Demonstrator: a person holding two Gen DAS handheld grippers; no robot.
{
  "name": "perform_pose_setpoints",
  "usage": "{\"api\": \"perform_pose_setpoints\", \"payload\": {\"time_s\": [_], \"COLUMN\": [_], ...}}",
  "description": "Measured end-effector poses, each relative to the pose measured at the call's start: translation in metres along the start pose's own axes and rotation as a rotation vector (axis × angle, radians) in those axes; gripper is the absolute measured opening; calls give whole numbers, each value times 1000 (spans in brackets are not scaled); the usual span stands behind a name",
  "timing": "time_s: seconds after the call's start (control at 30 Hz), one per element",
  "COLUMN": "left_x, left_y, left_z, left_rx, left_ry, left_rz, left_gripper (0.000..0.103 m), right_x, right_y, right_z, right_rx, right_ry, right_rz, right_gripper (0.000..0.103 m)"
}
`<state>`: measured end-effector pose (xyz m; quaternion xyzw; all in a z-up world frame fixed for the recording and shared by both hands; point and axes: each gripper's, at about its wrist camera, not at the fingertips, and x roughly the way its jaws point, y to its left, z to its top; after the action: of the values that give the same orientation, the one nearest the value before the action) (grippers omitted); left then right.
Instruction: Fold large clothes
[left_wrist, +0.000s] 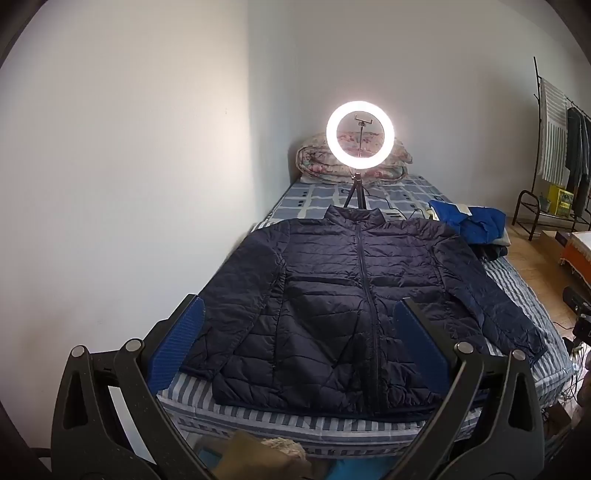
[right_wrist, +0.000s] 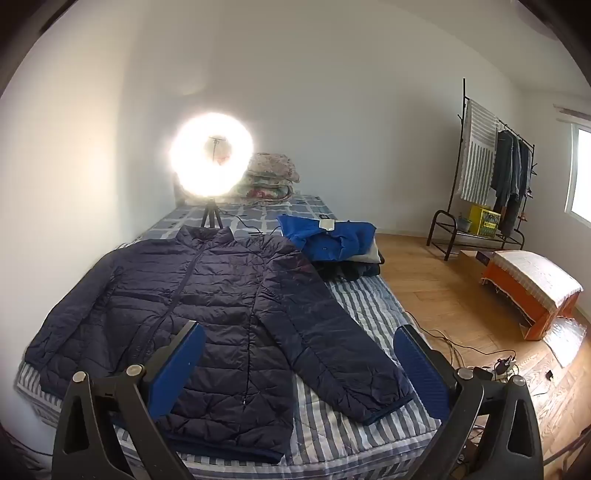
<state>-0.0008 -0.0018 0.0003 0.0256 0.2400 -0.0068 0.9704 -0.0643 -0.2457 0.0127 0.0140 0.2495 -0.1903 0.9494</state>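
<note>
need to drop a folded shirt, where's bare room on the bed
Bare striped sheet lies right of the navy jacket, between its sleeve and the bed edge. Crowded further back: blue clothes pile, ring light, folded quilt.

navy puffer jacket (left_wrist: 343, 295) | zipped, flat, front-up | sleeves spread | on bed

Left gripper (left_wrist: 299, 338): jaws spread wide, holding nothing, raised above the bed's foot end.
Right gripper (right_wrist: 300, 363): jaws spread wide, holding nothing, likewise raised.
</note>
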Motion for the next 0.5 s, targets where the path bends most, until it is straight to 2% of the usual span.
{"api": "perform_pose_setpoints", "payload": {"time_s": [0.1, 0.23, 0.5], "left_x": [-7, -6, -6], "left_y": [-7, 0, 5], "left_z": [-1, 3, 5], "left_rx": [17, -20, -38], "left_ry": [-27, -20, -32], "left_rz": [15, -5, 8], "left_gripper": [103, 103, 103], "right_x": [0, 0, 1], "right_y": [0, -1, -3], "right_z": [-1, 2, 4], "right_rx": [1, -7, -5], "right_ry": [-1, -1, -1], "right_rz": [4, 6, -2], "right_gripper": [103, 103, 103]}}
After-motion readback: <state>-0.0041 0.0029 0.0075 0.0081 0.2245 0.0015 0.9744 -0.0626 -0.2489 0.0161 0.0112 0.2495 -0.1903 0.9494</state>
